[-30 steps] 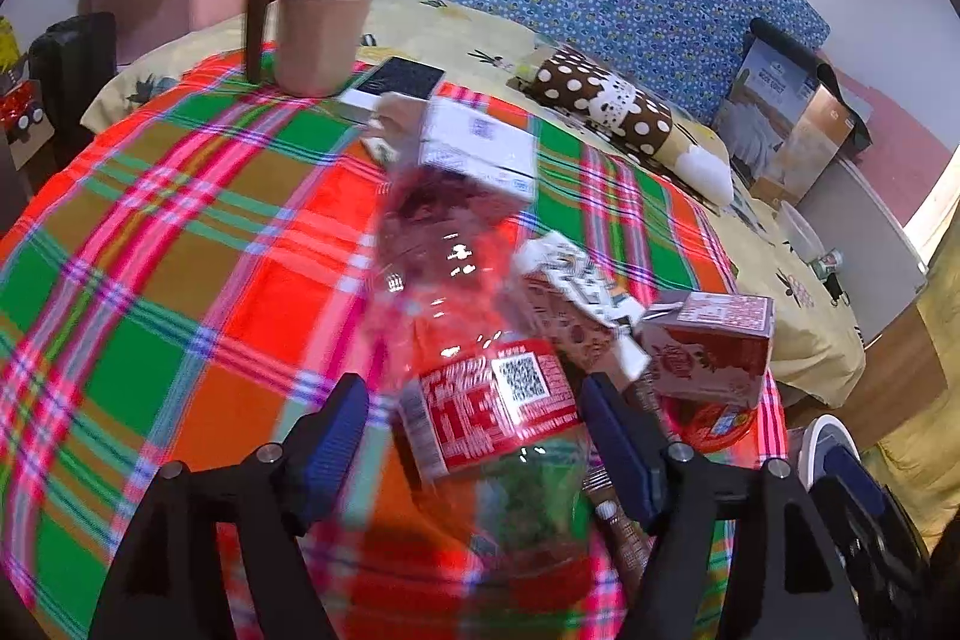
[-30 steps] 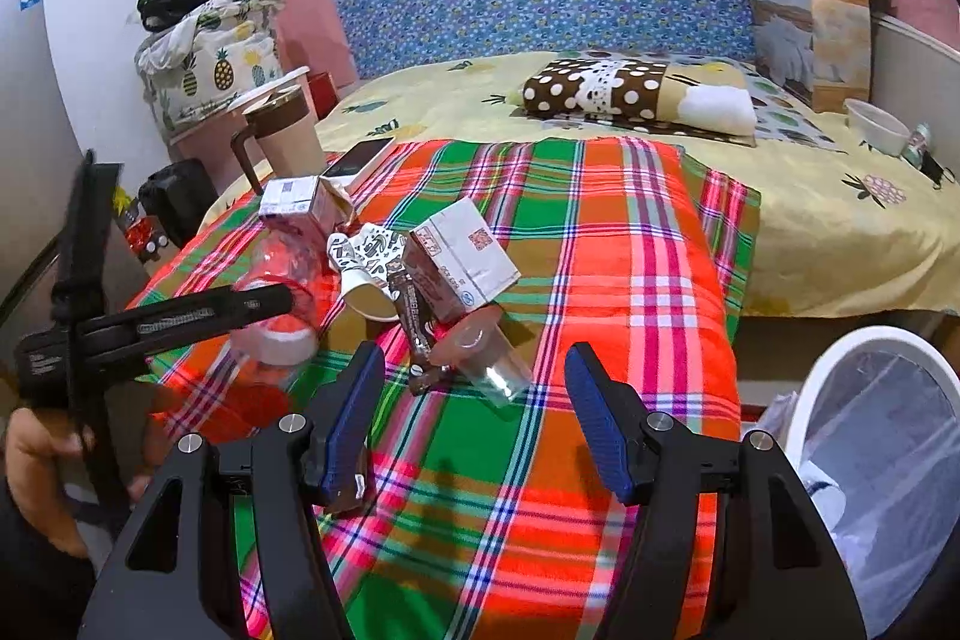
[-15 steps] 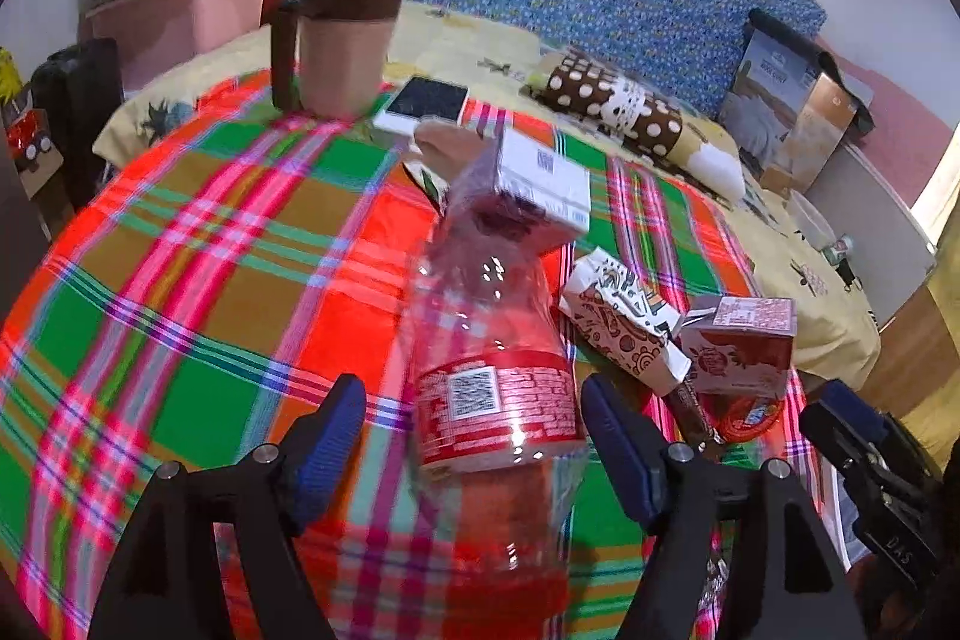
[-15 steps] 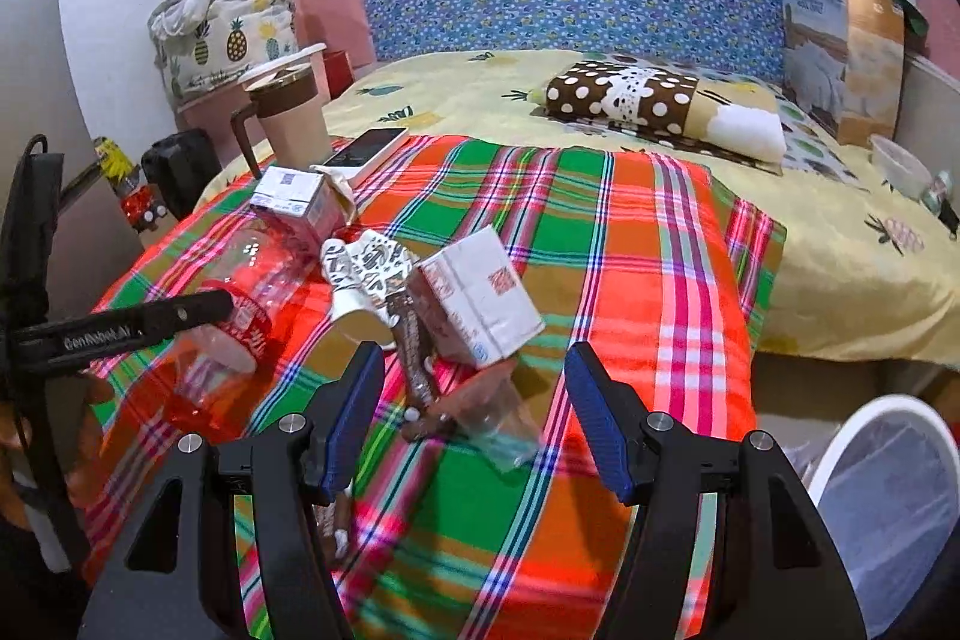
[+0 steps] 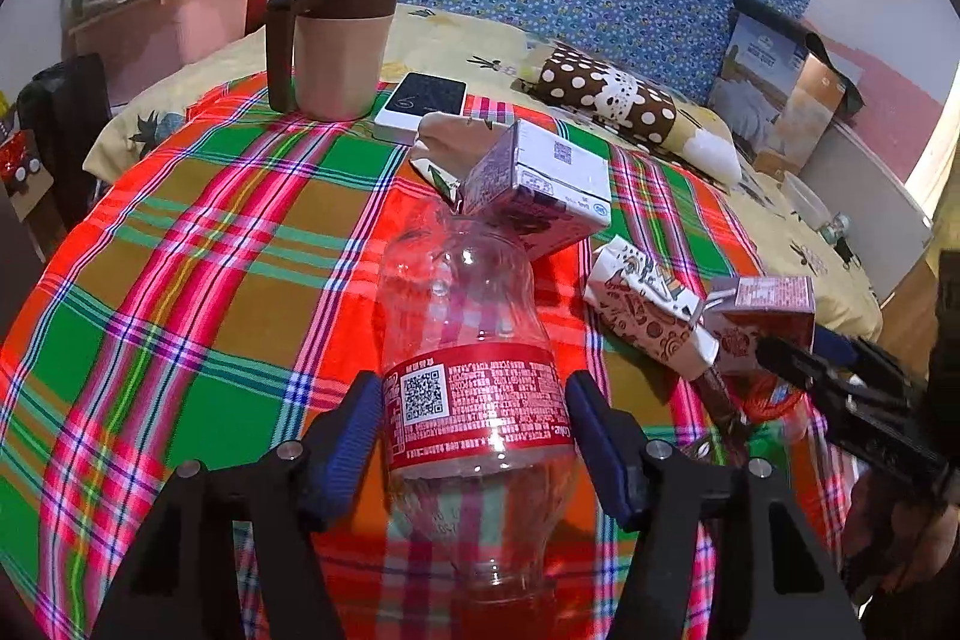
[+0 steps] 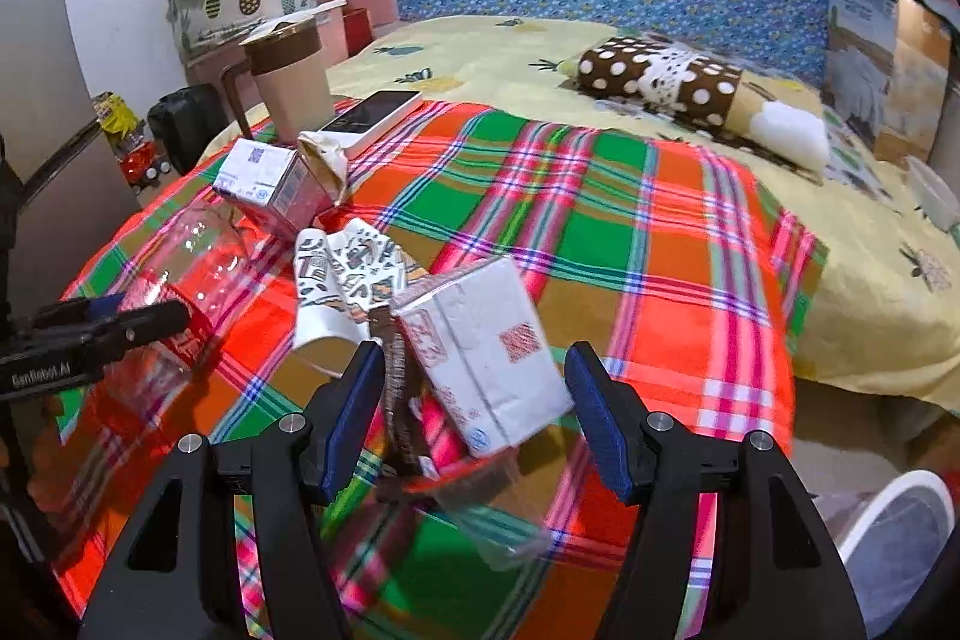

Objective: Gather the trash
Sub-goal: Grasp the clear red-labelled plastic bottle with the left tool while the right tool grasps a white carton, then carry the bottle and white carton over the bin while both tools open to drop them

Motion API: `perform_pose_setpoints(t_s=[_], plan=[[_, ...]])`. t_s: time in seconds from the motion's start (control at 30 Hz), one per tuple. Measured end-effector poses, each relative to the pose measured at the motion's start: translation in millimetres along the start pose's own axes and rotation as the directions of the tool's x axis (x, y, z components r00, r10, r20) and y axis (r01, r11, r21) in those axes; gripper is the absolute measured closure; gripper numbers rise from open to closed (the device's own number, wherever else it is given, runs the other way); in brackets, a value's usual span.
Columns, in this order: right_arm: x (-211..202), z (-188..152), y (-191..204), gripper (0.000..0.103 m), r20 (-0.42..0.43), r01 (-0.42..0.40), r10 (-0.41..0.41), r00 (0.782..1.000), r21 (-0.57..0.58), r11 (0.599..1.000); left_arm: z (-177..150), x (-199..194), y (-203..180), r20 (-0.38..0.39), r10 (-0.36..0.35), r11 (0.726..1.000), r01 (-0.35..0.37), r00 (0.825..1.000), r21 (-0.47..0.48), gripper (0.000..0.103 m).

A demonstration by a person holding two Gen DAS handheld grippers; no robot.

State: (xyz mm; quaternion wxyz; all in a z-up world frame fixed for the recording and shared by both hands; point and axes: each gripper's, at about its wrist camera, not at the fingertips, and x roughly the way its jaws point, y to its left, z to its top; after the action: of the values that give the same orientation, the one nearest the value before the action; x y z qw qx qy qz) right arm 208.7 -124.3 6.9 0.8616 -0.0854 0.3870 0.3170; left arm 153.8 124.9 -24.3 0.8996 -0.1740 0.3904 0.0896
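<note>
On the plaid cloth [image 5: 180, 244] the clear bottle [image 5: 474, 370] lies on its side between the pads of the left gripper [image 5: 474, 436], whose jaws are closing and sit right at its red label, whether pressing I cannot tell. The right gripper [image 6: 474, 412] stands wide open around a white carton [image 6: 486, 358], not touching. A bin [image 6: 888, 526] waits low at the right.
</note>
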Motion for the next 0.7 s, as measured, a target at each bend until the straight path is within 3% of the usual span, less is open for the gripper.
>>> perform_pose_setpoints(t_s=[0.03, 0.1, 0.13, 0.7], plan=[[0, 0, 0, 0.040, -0.004, -0.006, 0.006, 1.000, 0.005, 1.000, -1, -1, 0, 0.003, -0.001, 1.000, 0.001, 1.000, 0.009, 0.040], [-4, 0, 0, 0.061, 0.003, -0.035, 0.035, 0.999, 0.022, 0.999, -3, -4, 1, 0.008, -0.012, 1.000, 0.012, 1.000, 0.022, 0.040], [-4, -1, -1, 0.066, 0.005, -0.037, 0.037, 0.999, 0.025, 0.999, -4, -5, 1, 0.010, -0.018, 1.000, 0.018, 1.000, 0.025, 0.040], [-56, -5, 6, 0.067, 0.146, -0.051, 0.038, 0.989, 0.081, 0.995, -15, -53, -30, 0.092, -0.030, 0.994, 0.019, 0.995, 0.111, 0.041]])
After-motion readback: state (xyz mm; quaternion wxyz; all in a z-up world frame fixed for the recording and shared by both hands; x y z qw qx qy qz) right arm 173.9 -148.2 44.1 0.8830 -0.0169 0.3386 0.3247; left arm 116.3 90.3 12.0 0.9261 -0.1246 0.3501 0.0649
